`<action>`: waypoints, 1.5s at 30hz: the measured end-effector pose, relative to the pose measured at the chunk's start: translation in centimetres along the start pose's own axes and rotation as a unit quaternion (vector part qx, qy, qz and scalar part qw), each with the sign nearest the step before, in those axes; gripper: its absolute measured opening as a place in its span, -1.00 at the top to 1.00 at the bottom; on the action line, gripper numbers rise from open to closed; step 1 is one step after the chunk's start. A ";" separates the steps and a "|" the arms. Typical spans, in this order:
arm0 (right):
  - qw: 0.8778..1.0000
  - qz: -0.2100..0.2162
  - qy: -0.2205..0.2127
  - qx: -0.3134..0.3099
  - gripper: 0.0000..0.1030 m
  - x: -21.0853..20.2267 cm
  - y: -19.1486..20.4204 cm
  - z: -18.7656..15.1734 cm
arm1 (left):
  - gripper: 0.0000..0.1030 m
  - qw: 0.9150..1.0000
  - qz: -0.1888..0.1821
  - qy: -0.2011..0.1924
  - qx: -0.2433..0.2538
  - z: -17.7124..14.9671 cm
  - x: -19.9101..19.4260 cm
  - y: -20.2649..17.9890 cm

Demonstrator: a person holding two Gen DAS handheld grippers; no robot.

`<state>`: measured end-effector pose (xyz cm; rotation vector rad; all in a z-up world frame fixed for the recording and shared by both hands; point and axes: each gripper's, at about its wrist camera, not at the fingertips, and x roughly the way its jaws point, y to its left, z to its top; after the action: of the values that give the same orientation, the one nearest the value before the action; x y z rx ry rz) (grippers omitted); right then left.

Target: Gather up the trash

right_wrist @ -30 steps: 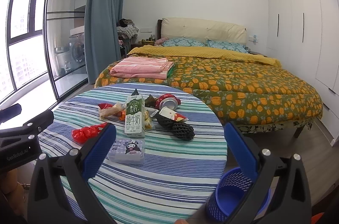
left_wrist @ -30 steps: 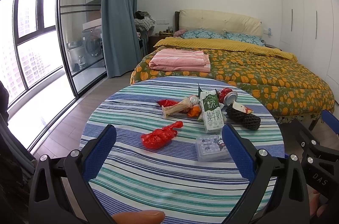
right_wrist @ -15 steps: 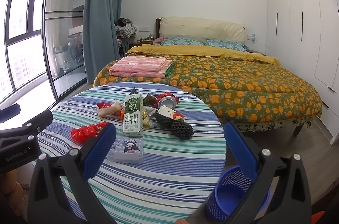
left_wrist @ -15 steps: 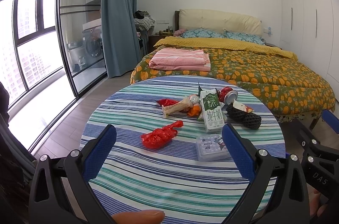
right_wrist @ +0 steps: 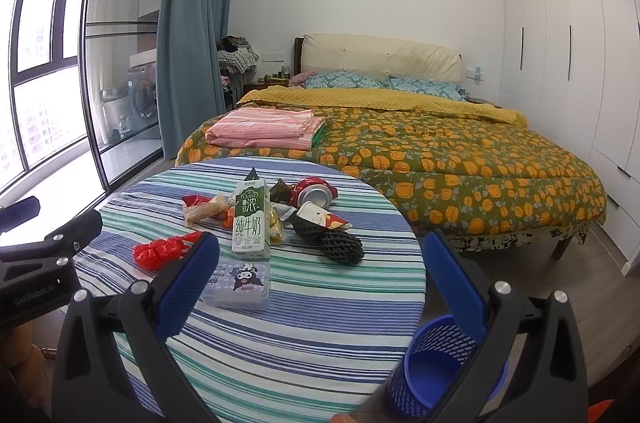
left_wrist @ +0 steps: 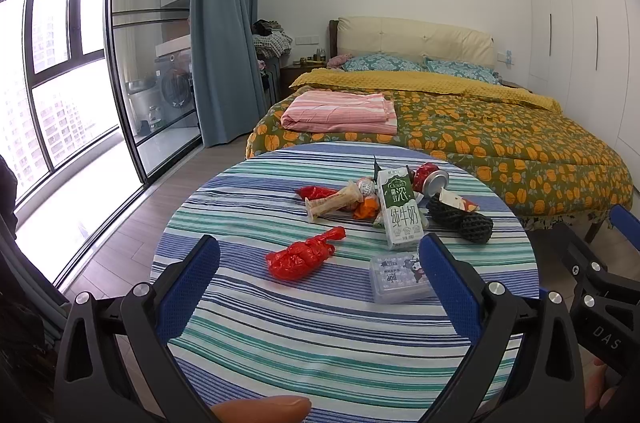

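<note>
A round table (left_wrist: 248, 355) draped in a blue-and-green striped cloth carries a scatter of trash, with both hand-held grippers poised over its near edge, jaws spread wide and holding nothing. The left gripper (left_wrist: 318, 263) frames a crumpled red plastic bag (left_wrist: 302, 257), which lies near the table's centre with its twisted tail pointing away toward the bed (left_wrist: 460, 131). Beside the bag, toward the right gripper (right_wrist: 320, 259), sits a flat tissue pack (right_wrist: 240, 283) printed with a cartoon figure. Just beyond the pack lies a green-and-white milk carton (left_wrist: 400, 209), flat on its side, its long axis running from the near edge toward the bed, folded top pointing at the bed. Around the carton's far end cluster a beige wrapper (left_wrist: 334, 203), a crushed red can (left_wrist: 430, 179) with its open mouth facing the cameras, and a black foam mesh sleeve (right_wrist: 330, 239). Only the right wrist view takes in the blue mesh bin (right_wrist: 436, 371) on the floor beside the table; only the left wrist view shows a fingertip (left_wrist: 264, 407) at the table's near edge.
</note>
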<state>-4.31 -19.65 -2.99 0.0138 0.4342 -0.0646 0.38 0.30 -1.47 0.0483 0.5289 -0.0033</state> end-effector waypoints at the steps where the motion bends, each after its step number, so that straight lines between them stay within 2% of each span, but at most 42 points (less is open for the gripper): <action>1: 1.000 0.000 0.000 0.000 -0.91 0.0 0.0 0.0 | -0.92 1.000 0.000 0.000 0.000 0.0 0.0 0.0; 45: 1.000 -0.005 -0.001 -0.001 -0.91 -0.3 -0.2 0.1 | -0.92 1.000 0.001 0.000 0.002 0.1 -0.1 0.0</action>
<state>-4.51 -19.85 -2.76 0.0086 0.4331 -0.0744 0.37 0.26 -1.39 0.0521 0.5281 -0.0025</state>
